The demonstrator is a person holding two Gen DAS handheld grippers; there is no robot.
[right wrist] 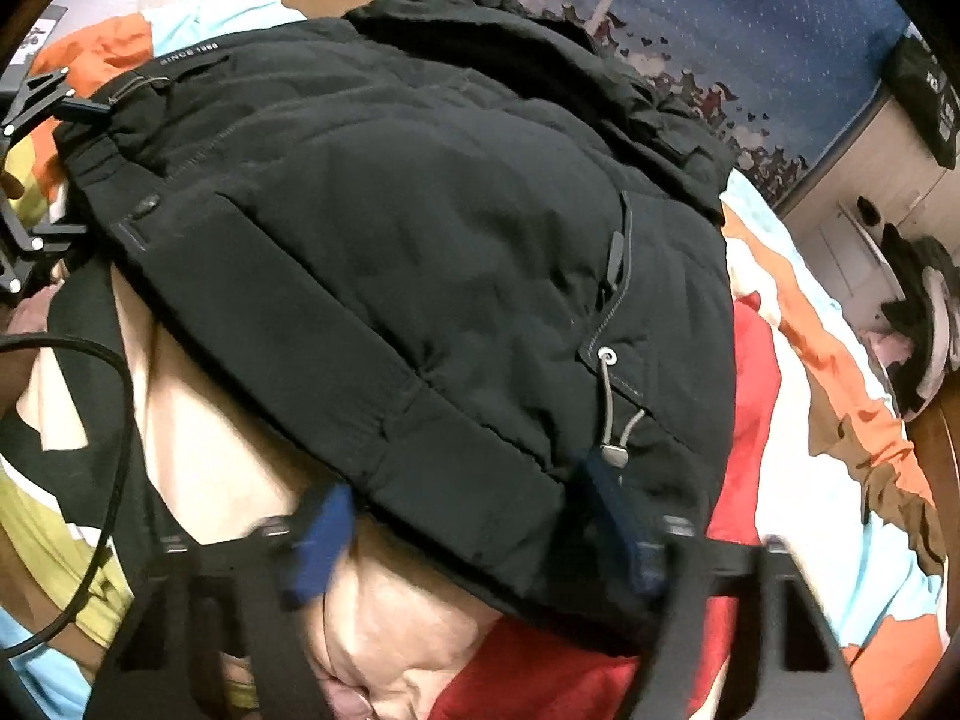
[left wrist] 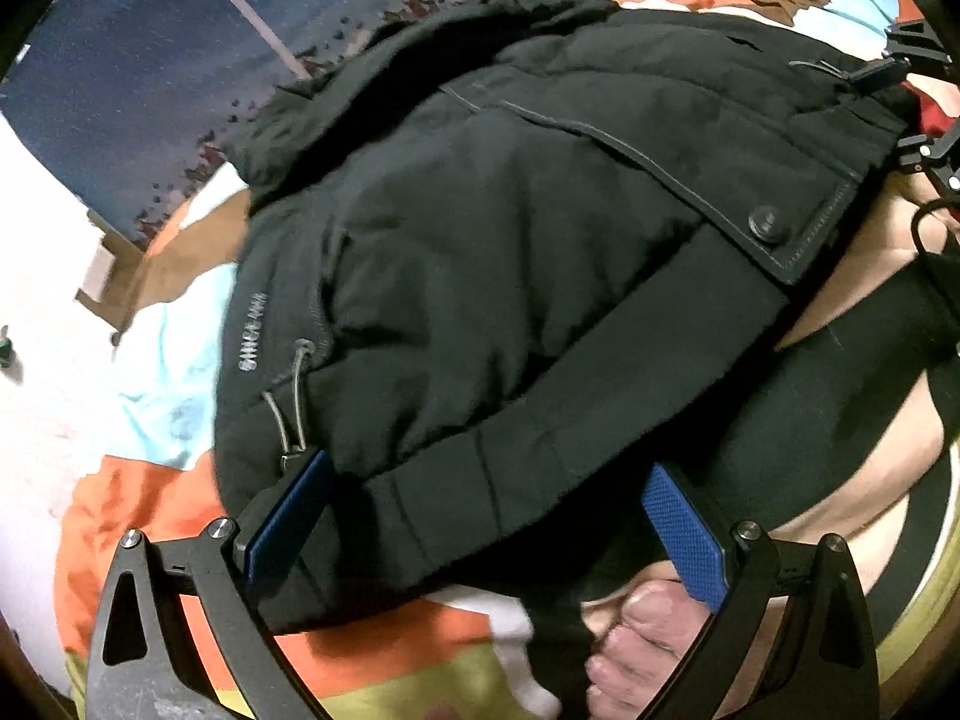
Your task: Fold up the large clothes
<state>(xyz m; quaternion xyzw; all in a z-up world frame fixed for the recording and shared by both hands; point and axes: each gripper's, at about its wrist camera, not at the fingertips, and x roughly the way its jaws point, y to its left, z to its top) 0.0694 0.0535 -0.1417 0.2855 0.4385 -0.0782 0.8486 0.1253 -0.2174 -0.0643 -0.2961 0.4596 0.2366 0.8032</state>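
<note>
A bulky black padded jacket lies folded on a bed with a colourful cover; it also fills the right wrist view. My left gripper is open, its blue pads spread on either side of the jacket's hem, near a drawcord. My right gripper is open too, its blue pads straddling the hem at the other end, beside a drawcord toggle. Neither gripper pinches the cloth. Each gripper shows at the edge of the other's view.
The bed cover has orange, light blue, white and green patches. A person's bare skin and a red cloth lie close under the jacket. A blue patterned wall hanging is behind. A black cable loops at left.
</note>
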